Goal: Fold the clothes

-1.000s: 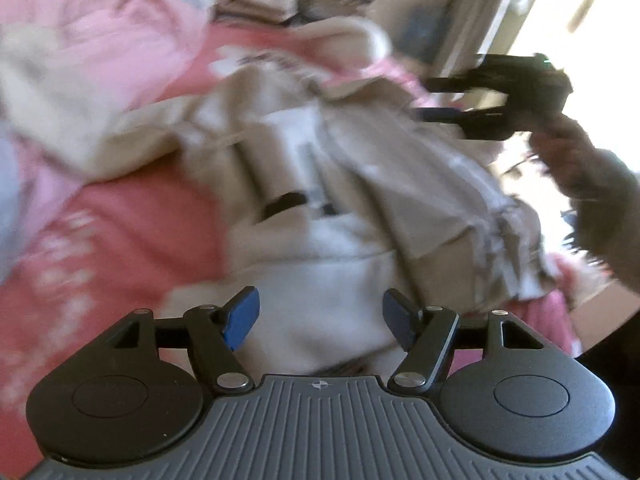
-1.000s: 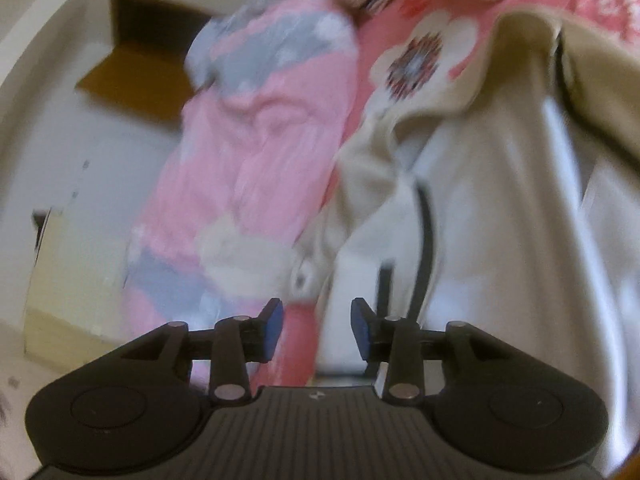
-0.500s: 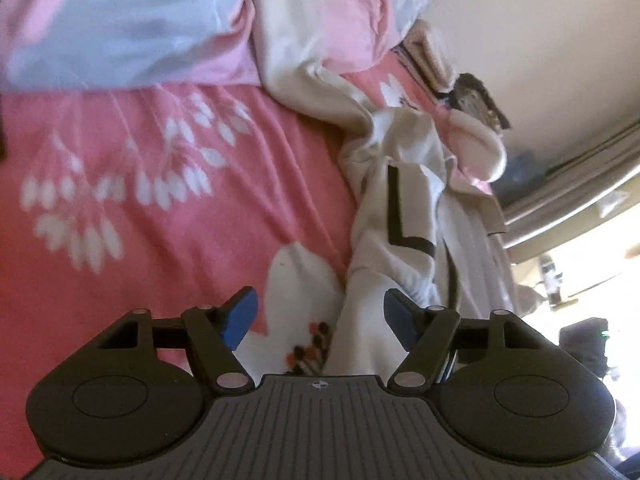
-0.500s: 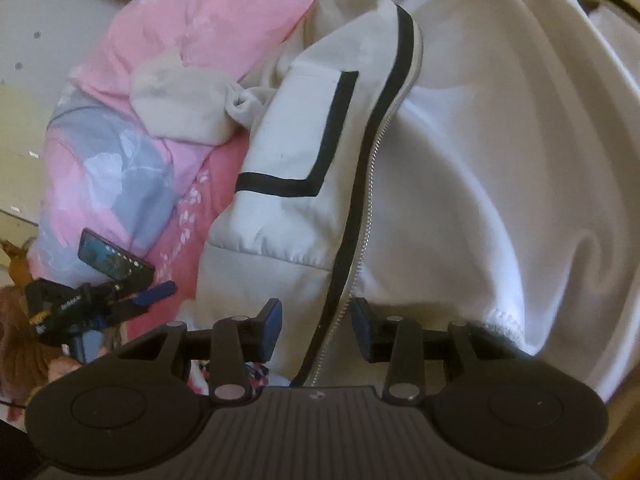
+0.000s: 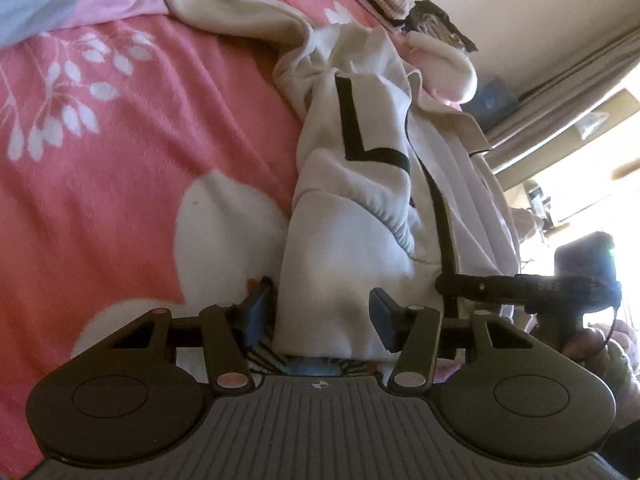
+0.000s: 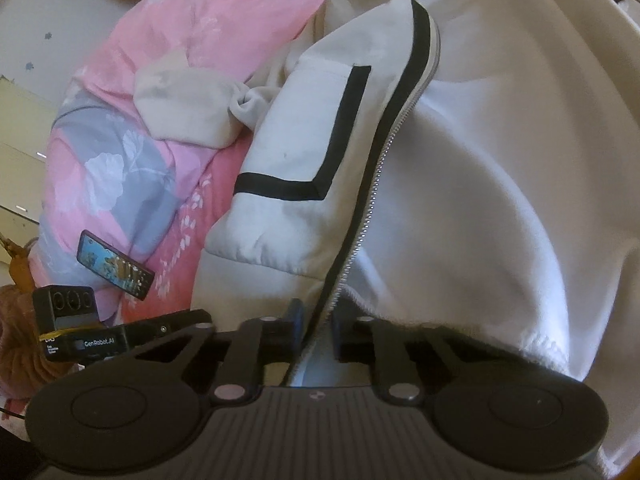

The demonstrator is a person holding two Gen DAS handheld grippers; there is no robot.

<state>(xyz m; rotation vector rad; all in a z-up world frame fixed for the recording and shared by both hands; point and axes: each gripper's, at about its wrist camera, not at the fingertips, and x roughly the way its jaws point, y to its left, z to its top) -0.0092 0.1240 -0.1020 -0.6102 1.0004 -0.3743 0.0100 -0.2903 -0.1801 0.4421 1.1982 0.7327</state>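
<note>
A white zip jacket point(image 5: 360, 208) with black trim lies crumpled on a coral flowered bedspread point(image 5: 140, 160). My left gripper point(image 5: 320, 314) straddles the jacket's bottom hem. Its jaws are closing, with the folded hem between the pads and a small gap still showing at the left pad. In the right wrist view the jacket point(image 6: 460, 160) fills the frame. My right gripper point(image 6: 319, 322) has narrowed onto the zipper edge near the hem, and the black zipper tape runs down between its pads. Both grippers hold the same end of the jacket, side by side.
A pink and grey quilt point(image 6: 120, 160) is bunched beyond the jacket, with a phone point(image 6: 116, 266) and a beige garment point(image 6: 180, 108) on it. More clothes point(image 5: 436, 28) are piled by the wall. A curtain and bright window point(image 5: 560, 92) stand at the right.
The left gripper sank onto the jacket's hem and its jaws narrowed. The right gripper swung from the quilt to the zipper edge, then closed on it.
</note>
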